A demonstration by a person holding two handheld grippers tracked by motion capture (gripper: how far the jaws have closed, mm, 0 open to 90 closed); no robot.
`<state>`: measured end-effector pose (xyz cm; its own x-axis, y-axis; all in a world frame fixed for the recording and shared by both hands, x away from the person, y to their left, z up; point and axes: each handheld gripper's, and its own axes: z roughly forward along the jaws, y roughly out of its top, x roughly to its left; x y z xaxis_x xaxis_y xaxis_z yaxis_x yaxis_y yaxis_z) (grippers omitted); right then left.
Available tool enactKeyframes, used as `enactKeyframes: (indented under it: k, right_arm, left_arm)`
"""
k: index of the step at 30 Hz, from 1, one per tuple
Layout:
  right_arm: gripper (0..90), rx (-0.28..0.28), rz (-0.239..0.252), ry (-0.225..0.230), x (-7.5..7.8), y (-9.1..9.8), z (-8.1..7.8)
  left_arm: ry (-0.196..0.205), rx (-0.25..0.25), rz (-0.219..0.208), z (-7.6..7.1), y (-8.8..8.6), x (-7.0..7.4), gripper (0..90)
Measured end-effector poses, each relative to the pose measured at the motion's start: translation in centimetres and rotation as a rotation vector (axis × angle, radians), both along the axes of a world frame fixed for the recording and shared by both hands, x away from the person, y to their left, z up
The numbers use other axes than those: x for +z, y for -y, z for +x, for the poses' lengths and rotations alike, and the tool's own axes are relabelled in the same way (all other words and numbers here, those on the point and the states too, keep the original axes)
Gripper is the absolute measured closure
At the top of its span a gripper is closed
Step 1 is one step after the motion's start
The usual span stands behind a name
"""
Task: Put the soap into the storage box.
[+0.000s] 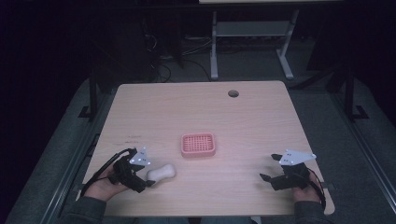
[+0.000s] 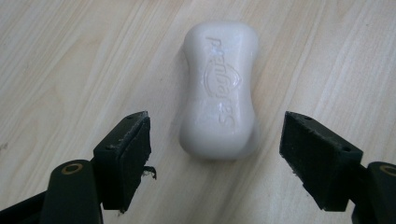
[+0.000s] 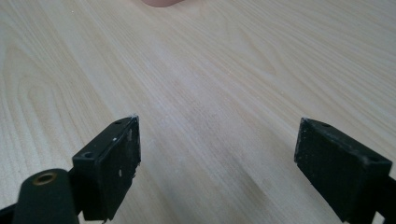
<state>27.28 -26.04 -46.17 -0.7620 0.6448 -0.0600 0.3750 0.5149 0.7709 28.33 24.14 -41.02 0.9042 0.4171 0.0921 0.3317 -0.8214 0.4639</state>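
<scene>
In your high view, the left gripper point(image 1: 148, 179) covered the near end of the white soap bar point(image 1: 162, 173), so you could not tell there whether its jaws touched it; the embossed lettering on the soap point(image 2: 219, 88) was upside down in the left gripper view and too soft to read; the pink tray point(image 3: 161, 2) was cut off by the top edge of the right gripper view, leaving a sliver; faint dark marks on the table point(image 1: 134, 136) were too small to make out; the room beyond the table was too dark to identify.
</scene>
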Motion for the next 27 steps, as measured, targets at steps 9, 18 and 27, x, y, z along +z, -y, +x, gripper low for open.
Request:
enactKeyframes:
  k: [9, 18, 27]
  right_arm:
    - [13.8, 0.003, 0.005, 0.005, 0.0, 0.0, 0.0]
    - [13.8, 0.000, 0.007, 0.003, 0.0, 0.0, -0.1]
    - [13.7, 0.000, 0.009, 0.003, 0.1, 0.1, -0.1]
  left_arm:
    - [-0.033, -0.004, 0.020, 0.8, 0.9, -0.3, 25.5]
    - [-0.058, -0.019, 0.050, 1.4, 2.0, -0.8, 29.0]
    - [-0.081, -0.032, 0.064, 1.9, 3.1, -1.2, 34.8]
